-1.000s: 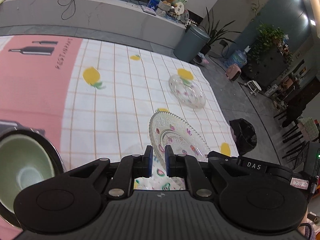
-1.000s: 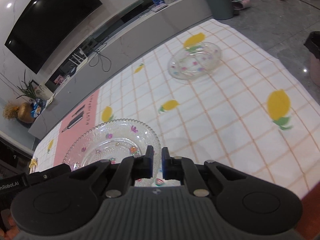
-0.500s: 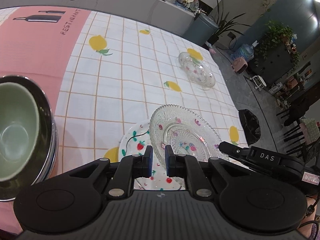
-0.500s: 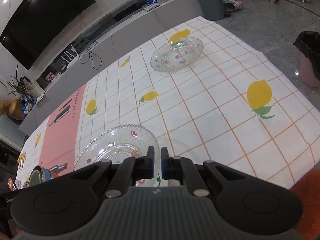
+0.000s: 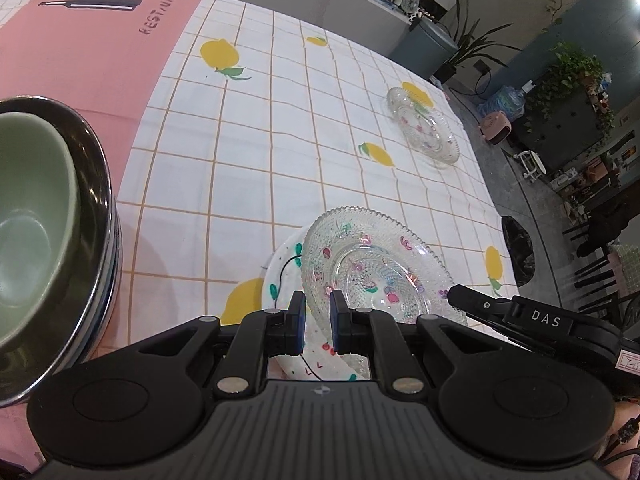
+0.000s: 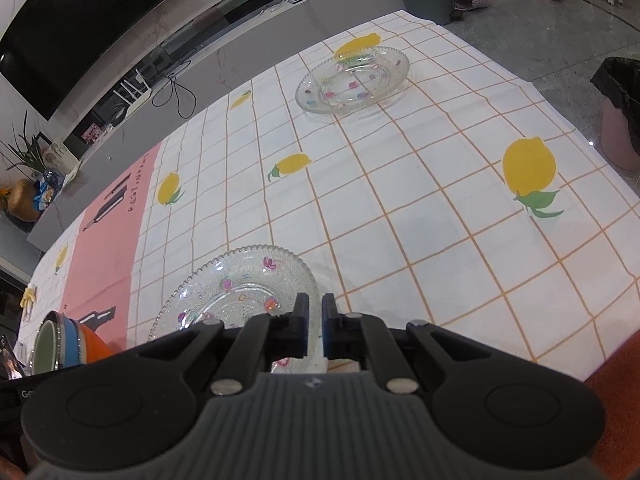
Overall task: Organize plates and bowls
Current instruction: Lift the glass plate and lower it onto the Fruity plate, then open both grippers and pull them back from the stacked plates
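Note:
A clear glass plate with coloured flowers (image 5: 376,268) is held by its rim between both grippers, over a white painted plate (image 5: 286,264) on the tablecloth. My left gripper (image 5: 317,322) is shut on its near rim. My right gripper (image 6: 315,326) is shut on the same plate (image 6: 236,292) from the other side; that gripper also shows in the left wrist view (image 5: 532,320). A second glass plate (image 6: 352,80) lies at the table's far end, also seen in the left wrist view (image 5: 424,126). A green bowl (image 5: 28,220) sits nested in a steel bowl (image 5: 98,200) at left.
The bowl stack, with blue and orange bowls under it, shows at lower left in the right wrist view (image 6: 64,340). The table edge runs along the right, with a black-lined bin (image 6: 620,96) on the floor beyond. A low grey counter (image 6: 240,32) stands behind the table.
Both grippers have carried the glass plate down and toward the bowl stack. It now hangs low over the white painted plate. The far glass plate has not moved.

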A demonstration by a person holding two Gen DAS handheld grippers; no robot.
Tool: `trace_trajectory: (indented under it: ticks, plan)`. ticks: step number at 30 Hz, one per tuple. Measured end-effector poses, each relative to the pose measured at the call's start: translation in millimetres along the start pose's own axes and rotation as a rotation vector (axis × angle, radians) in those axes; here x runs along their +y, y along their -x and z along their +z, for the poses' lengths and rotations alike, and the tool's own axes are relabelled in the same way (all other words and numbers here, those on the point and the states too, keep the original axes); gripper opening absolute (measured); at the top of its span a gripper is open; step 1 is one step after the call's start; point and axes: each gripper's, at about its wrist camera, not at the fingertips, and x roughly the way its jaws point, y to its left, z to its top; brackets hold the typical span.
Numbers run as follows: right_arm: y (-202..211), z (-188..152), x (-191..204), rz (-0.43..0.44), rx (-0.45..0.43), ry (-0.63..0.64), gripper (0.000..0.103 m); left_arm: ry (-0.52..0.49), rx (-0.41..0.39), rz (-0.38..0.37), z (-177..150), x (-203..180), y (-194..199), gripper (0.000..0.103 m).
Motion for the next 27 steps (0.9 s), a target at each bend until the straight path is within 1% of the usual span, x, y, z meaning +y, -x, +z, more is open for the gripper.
trace_trajectory:
  ticks: [3, 11, 13, 17, 22, 25, 26, 27]
  plan:
    - [-5, -1, 0, 0.000, 0.016, 0.006, 0.004, -0.013, 0.009, 0.022, -1, 0, -1, 0.013]
    - [-13, -7, 9, -0.045, 0.033, 0.073, 0.004, -0.028, 0.044, 0.063, -7, 3, -9, 0.013]
    - [-14, -8, 12, -0.052, 0.036, 0.094, 0.004, -0.043, 0.040, 0.076, -7, 2, -8, 0.013]
    - [-17, -12, 16, -0.065, 0.054, 0.119, 0.005, -0.093, 0.034, 0.126, -9, -4, -7, 0.013]
    - [-17, -14, 20, -0.081, 0.048, 0.144, 0.004, -0.124, 0.040, 0.145, -11, -6, -7, 0.013]
    - [-16, -14, 21, -0.086, 0.049, 0.146, 0.005, -0.151, 0.027, 0.158, -11, -10, -7, 0.013]
    - [-16, -14, 21, -0.081, 0.052, 0.142, 0.008, -0.154, 0.019, 0.162, -11, -11, -5, 0.014]
    - [-15, -14, 20, -0.076, 0.051, 0.134, 0.008, -0.160, 0.012, 0.166, -11, -13, -3, 0.014]
